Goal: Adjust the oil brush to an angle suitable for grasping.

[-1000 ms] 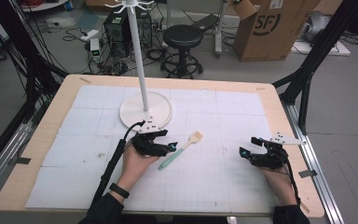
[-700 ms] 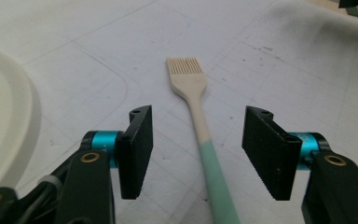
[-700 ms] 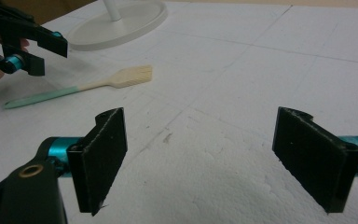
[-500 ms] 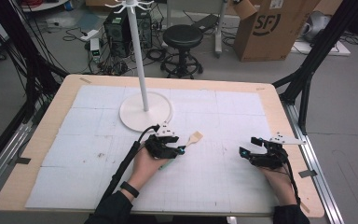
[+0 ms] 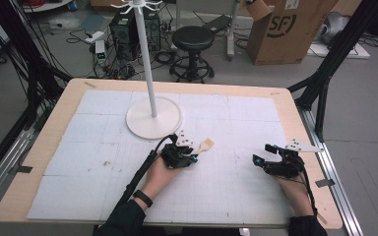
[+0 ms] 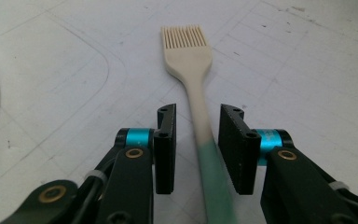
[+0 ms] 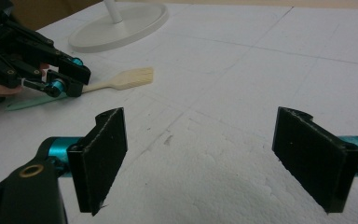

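Lying flat on the white gridded foam mat point(image 5: 103, 147) that covers the wooden table point(image 5: 44, 147), the cream-headed silicone basting brush with a pale green handle point(image 6: 200, 116) sits just in front of the round base of the white hook stand point(image 5: 154, 117), a little left of the table's middle. Your left gripper point(image 6: 196, 140) is down at the mat with its jaws straddling the brush handle, one black pad on each side where the cream stem turns green. In the left gripper view a narrow gap shows between each pad and the handle, so the jaws are narrowly apart and not clamped on it. The brush's comb-like bristles point away from you, toward the far side of the mat.

Your right gripper point(image 7: 214, 158) rests low over bare mat near the table's right edge, well apart from the brush, with its jaws spread wide and nothing between them. In the right gripper view, your left gripper and the brush head show off to the upper left, with the stand's base behind them.
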A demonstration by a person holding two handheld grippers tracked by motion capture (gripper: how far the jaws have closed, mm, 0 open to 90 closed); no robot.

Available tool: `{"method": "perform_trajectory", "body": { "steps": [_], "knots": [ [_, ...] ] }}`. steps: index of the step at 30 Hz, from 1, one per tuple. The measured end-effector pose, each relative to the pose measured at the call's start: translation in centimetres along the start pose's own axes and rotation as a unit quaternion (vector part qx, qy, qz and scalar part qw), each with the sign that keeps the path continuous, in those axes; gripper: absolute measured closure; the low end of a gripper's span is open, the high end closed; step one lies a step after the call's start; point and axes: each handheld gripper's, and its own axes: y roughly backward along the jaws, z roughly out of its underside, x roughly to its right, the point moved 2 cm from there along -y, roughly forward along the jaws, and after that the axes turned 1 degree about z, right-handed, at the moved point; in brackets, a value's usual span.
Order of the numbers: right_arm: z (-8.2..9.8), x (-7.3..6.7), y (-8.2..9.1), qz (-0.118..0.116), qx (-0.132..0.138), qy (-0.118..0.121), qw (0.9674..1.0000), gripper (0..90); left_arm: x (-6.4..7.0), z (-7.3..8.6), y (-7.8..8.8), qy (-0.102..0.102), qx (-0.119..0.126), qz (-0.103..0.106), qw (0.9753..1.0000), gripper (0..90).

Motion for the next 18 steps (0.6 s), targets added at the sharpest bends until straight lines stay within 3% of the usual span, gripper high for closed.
{"method": "perform_trajectory", "body": {
  "steps": [5, 7, 10, 14, 16, 18],
  "knots": [
    [0.01, -0.01, -0.01, -0.002, -0.002, -0.002, 1.0, 17.4, 0.53, -0.05, -0.24, -0.007, 0.003, -0.004, 1.0, 79.6],
    [0.0, 0.02, 0.02, -0.002, -0.001, -0.003, 1.0, 17.4, 0.54, -0.05, -0.23, -0.007, 0.003, -0.005, 1.0, 80.1],
    [-0.01, -0.01, 0.03, -0.002, 0.0, -0.004, 1.0, 17.4, 0.13, -0.02, -0.17, 0.007, 0.005, 0.008, 0.9999, 80.9],
    [-0.03, -0.03, 0.01, -0.001, 0.0, -0.001, 1.0, 17.4, 0.09, -0.03, -0.12, 0.001, 0.005, 0.013, 0.9999, 81.9],
    [-0.04, -0.05, 0.03, -0.001, 0.0, -0.004, 1.0, 17.4, -0.21, -0.02, 0.04, 0.007, 0.009, 0.032, 0.9994, 82.1],
    [-0.07, 0.02, 0.07, -0.001, 0.004, -0.001, 1.0, 17.5, -0.38, -0.14, 0.33, 0.001, 0.015, 0.035, 0.9993, 82.1]
  ]
}}
